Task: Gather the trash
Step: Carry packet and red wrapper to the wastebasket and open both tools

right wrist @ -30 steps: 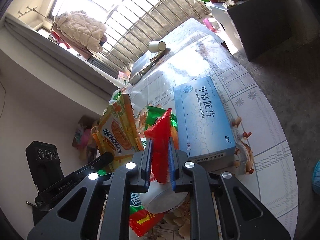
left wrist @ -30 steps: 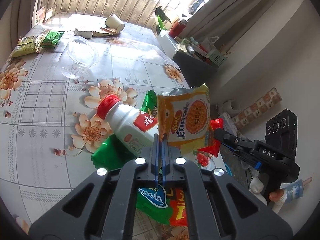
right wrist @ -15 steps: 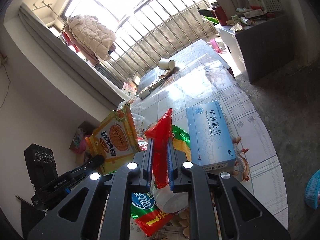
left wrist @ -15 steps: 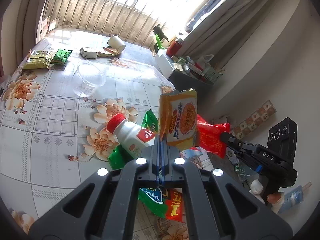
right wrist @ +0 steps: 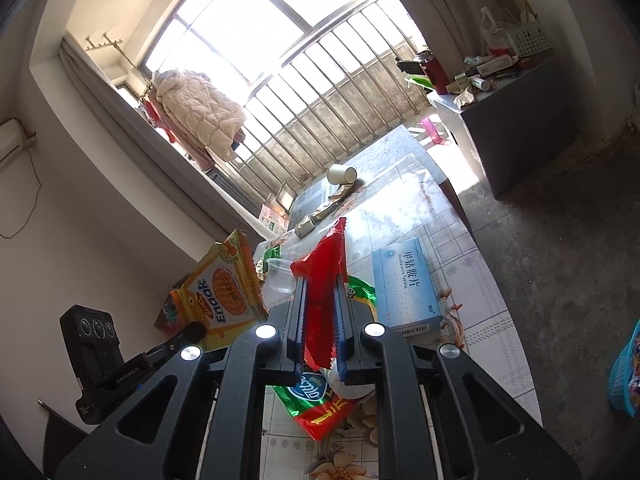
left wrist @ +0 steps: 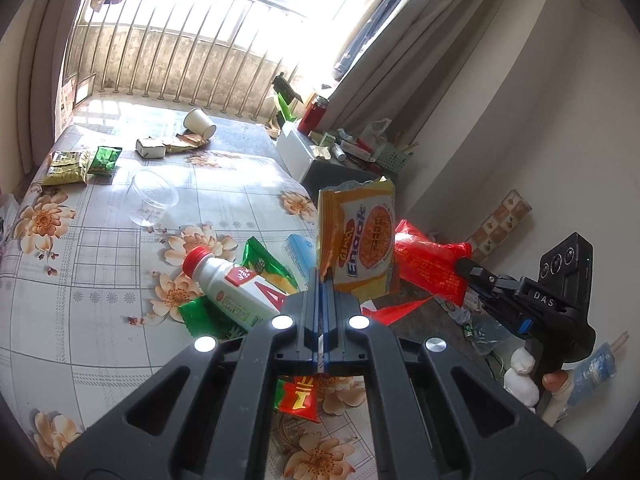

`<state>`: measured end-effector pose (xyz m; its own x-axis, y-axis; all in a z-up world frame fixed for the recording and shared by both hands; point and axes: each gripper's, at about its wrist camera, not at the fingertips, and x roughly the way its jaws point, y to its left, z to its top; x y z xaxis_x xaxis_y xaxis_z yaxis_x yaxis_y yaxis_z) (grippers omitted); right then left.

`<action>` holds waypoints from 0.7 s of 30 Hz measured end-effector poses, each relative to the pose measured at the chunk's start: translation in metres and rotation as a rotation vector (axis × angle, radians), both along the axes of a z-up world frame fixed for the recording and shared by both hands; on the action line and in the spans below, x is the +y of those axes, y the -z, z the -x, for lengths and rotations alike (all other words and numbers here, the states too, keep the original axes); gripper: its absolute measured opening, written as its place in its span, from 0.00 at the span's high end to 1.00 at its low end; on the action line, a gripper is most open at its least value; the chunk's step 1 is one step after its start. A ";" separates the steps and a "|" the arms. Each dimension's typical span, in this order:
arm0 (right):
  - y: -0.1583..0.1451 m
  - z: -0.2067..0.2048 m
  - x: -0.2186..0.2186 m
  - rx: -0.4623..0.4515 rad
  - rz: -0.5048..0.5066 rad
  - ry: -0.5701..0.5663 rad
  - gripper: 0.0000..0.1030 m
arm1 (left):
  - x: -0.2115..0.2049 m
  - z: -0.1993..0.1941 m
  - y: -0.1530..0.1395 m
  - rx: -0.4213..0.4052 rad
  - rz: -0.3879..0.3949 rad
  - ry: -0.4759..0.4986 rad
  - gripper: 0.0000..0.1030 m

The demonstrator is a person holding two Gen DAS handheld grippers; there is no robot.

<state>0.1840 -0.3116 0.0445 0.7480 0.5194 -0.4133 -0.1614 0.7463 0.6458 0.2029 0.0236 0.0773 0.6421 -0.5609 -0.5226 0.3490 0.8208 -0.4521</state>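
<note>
A: So, we hold one piece of trash in each tool. Our left gripper [left wrist: 323, 280] is pinched tight on the bottom edge of the yellow noodle packet [left wrist: 358, 236], which stands almost upright above the jaws, long axis vertical, torn mouth up, printed face toward the right.

B: And our right gripper [right wrist: 320, 308] is clamped on the red wrapper [right wrist: 322, 280]. It also rises out of the jaws lengthwise, its crumpled tip pointing away from us toward the window.

A: Both pieces hang in the air over the near right edge of the table [left wrist: 80, 280], just beside each other, the red one to the right of the yellow.

B: What matters next is where a bin lies. At the far right edge of the right wrist view we see a blue basket [right wrist: 624, 372] low on the floor, cut off by the frame. We judge it may be the bin, though we cannot tell.

A: If so, it lies right of and below both tools, and our right hand is nearer.

B: More trash remains on the table: a white bottle [left wrist: 232, 288] on its side, red cap pointing far left, a blue box [right wrist: 404, 284], a clear cup [left wrist: 152, 198].
</note>
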 end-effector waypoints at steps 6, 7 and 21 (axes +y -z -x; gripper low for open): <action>-0.006 0.056 -0.055 -0.032 -0.012 0.105 0.88 | -0.051 0.021 -0.007 -0.006 -0.027 0.105 1.00; -0.005 0.066 -0.067 -0.033 -0.012 0.133 0.88 | -0.062 0.024 -0.007 -0.001 -0.031 0.126 1.00; 0.089 0.206 -0.256 0.131 -0.092 0.581 0.88 | -0.307 0.069 0.054 0.098 -0.241 0.534 1.00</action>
<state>-0.0224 -0.5673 -0.0447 0.8658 0.0794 -0.4941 0.3413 0.6286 0.6989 0.1343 -0.2830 0.0228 0.2456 -0.6515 -0.7178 0.7081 0.6262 -0.3262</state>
